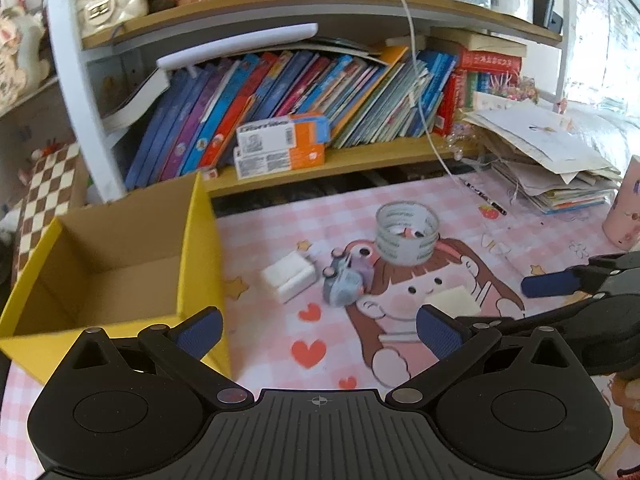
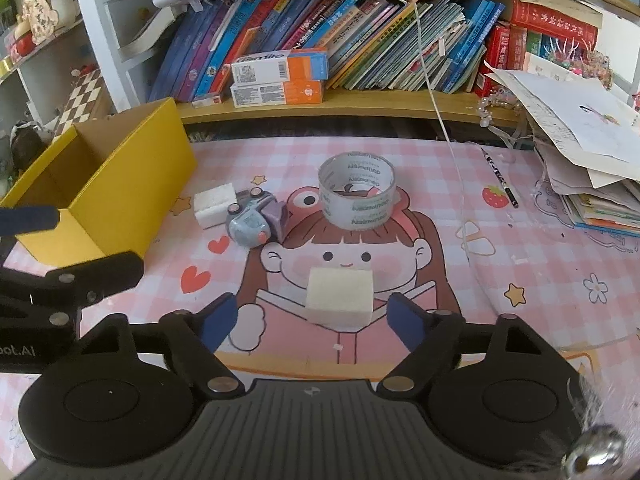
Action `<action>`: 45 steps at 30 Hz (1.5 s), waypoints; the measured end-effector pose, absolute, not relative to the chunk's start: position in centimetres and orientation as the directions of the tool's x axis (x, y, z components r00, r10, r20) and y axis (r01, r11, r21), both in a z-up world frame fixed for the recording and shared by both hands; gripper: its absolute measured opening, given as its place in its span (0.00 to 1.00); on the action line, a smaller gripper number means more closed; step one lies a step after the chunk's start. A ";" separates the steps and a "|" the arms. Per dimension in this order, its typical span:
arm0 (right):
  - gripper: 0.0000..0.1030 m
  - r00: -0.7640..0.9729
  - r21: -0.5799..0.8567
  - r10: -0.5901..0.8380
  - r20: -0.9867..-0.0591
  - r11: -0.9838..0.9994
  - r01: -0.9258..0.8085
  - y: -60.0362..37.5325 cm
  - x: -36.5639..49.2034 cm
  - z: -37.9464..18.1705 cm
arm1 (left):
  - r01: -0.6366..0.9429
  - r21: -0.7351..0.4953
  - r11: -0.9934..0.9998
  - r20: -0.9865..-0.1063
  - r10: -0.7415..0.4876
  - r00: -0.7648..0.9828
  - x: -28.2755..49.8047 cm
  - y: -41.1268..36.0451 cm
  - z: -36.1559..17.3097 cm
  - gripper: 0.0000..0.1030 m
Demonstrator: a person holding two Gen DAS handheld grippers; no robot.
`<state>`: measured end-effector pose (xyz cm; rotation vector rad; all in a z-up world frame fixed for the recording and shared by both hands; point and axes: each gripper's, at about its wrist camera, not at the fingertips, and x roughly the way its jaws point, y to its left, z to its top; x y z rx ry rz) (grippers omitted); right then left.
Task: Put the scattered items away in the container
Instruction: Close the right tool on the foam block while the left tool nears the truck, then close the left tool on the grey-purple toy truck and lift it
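While the yellow box (image 2: 120, 184) at the far left shows only bare cardboard inside, four items lie on the pink mat (image 2: 520, 240): a cream foam block (image 2: 340, 296) nearest, a white block (image 2: 214, 204) and a toy car (image 2: 256, 220) near the box, and a tape roll (image 2: 356, 192) farther back. Spread wide and holding nothing, the right gripper (image 2: 312, 320) faces the cream block, seemingly lining up a pick; its fingers must straddle the block before closing. Also wide and empty, the left gripper (image 1: 320, 332) sits beside the box.
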<state>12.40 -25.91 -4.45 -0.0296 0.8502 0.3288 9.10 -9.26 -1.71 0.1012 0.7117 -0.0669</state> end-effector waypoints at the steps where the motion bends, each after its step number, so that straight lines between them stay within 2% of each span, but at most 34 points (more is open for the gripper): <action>1: 0.76 0.611 0.106 0.272 -0.743 0.950 -0.294 -26.0 12.7 -4.6 | 0.089 0.073 0.993 -0.651 -0.020 0.759 9.4 -9.4 -1.8 1.00; 12: 0.76 0.600 0.119 0.268 -0.754 0.954 -0.276 -26.9 14.8 -6.4 | 0.095 0.094 0.991 -0.659 -0.010 0.752 12.1 -9.9 -3.0 1.00; 19: 0.76 0.570 0.145 0.292 -0.768 0.946 -0.289 -26.6 15.3 -7.4 | 0.083 0.047 0.995 -0.682 -0.029 0.731 13.8 -9.0 -4.2 1.00; 28: 0.71 0.557 0.098 0.266 -0.787 0.945 -0.312 -25.3 16.2 -8.9 | 0.136 0.047 0.990 -0.698 -0.065 0.714 15.8 -9.3 -5.7 1.00; 32: 0.70 0.559 0.067 0.238 -0.795 0.949 -0.309 -24.8 16.8 -9.7 | 0.153 0.052 0.987 -0.704 -0.073 0.707 16.9 -9.7 -6.4 0.93; 36: 0.69 0.558 0.047 0.210 -0.803 0.955 -0.293 -24.9 17.6 -10.4 | 0.175 0.063 0.982 -0.711 -0.079 0.698 18.2 -10.3 -7.4 0.90; 42: 0.60 0.534 0.046 0.203 -0.821 0.956 -0.291 -24.9 18.3 -11.2 | 0.197 0.086 0.977 -0.726 -0.074 0.684 20.1 -11.2 -8.8 0.89; 45: 0.57 0.527 0.055 0.206 -0.825 0.956 -0.288 -25.0 18.5 -11.5 | 0.209 0.098 0.973 -0.734 -0.071 0.675 20.9 -11.6 -9.5 0.85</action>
